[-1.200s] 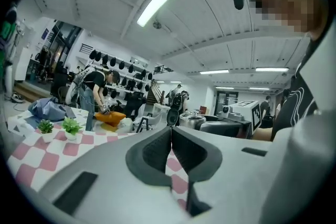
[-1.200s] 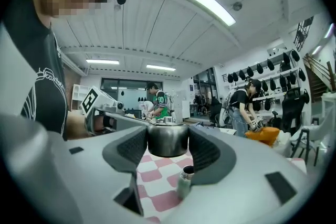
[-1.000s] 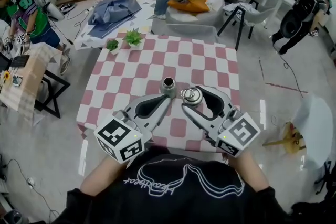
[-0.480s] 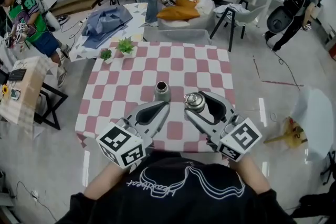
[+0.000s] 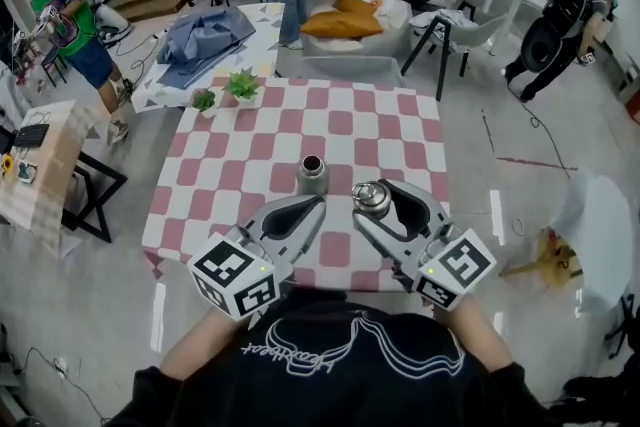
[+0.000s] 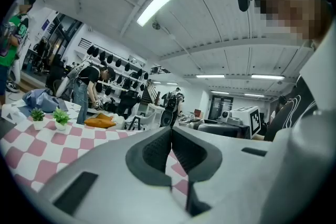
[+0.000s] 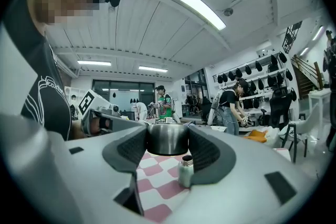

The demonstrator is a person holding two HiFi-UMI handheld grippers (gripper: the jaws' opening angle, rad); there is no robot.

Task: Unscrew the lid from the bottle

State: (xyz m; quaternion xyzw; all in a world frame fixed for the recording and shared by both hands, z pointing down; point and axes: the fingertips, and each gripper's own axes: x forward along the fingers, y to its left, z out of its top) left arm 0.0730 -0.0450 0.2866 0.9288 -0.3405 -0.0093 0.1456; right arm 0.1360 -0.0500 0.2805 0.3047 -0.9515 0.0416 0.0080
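Table (image 5: 400, 130) under a pink-and-white check cloth, standing on a glossy pale floor (image 5: 540, 185) in a busy workroom. The open steel bottle (image 5: 312, 173) stands upright near the table's front edge. Its lid (image 5: 371, 198) is off, clamped between the jaws of the right gripper (image 5: 375, 201) just right of the bottle. The left gripper (image 5: 318, 203), jaws pressed together and empty, points at the bottle's base. Two small potted plants (image 5: 242, 85) mark the far left corner. Beyond them an orange bundle (image 5: 345, 20), possibly a cushion, rests on pale furniture.
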